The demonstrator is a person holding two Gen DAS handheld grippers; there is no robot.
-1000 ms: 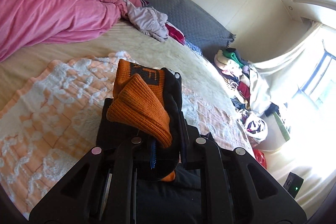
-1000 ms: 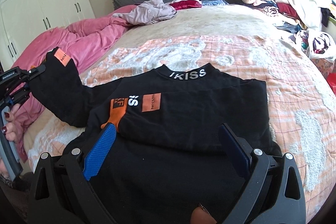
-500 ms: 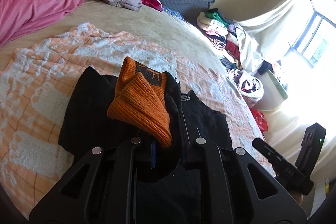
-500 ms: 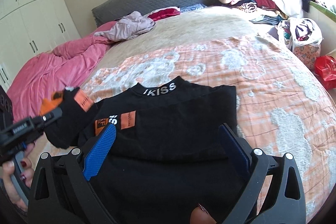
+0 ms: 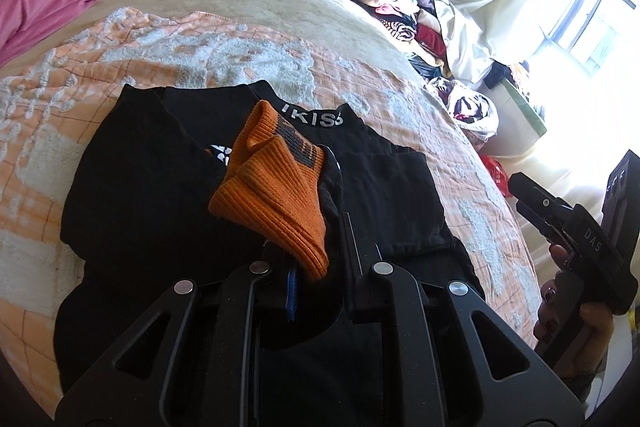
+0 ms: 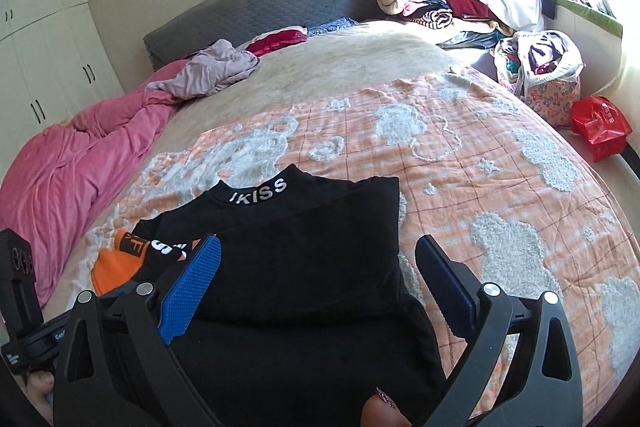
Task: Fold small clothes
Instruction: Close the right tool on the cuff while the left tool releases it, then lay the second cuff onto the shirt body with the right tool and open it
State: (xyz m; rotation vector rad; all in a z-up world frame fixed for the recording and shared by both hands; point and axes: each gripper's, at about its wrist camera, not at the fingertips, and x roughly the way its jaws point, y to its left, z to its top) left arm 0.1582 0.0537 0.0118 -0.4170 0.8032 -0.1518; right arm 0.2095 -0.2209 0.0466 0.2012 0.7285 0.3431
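The left gripper [image 5: 316, 267] is clamped on the orange cuff [image 5: 276, 203] of a black sweatshirt [image 5: 152, 187], the ribbed knit bunching out just ahead of its fingertips with the black sleeve trailing beneath. Beyond the cuff, the sweatshirt lies flat on the orange-and-white blanket [image 5: 240, 55], collar lettering facing up. The step in hand looks like folding the sleeve across the body (the cuff is already above the chest). The right gripper [image 6: 320, 267] hovers with its jaws spread wide and nothing between them, the garment's folded right side just below its blue pads [image 6: 192, 287]. Next, the left should lower the cuff onto the chest, let go, and the sleeve wants smoothing flat.
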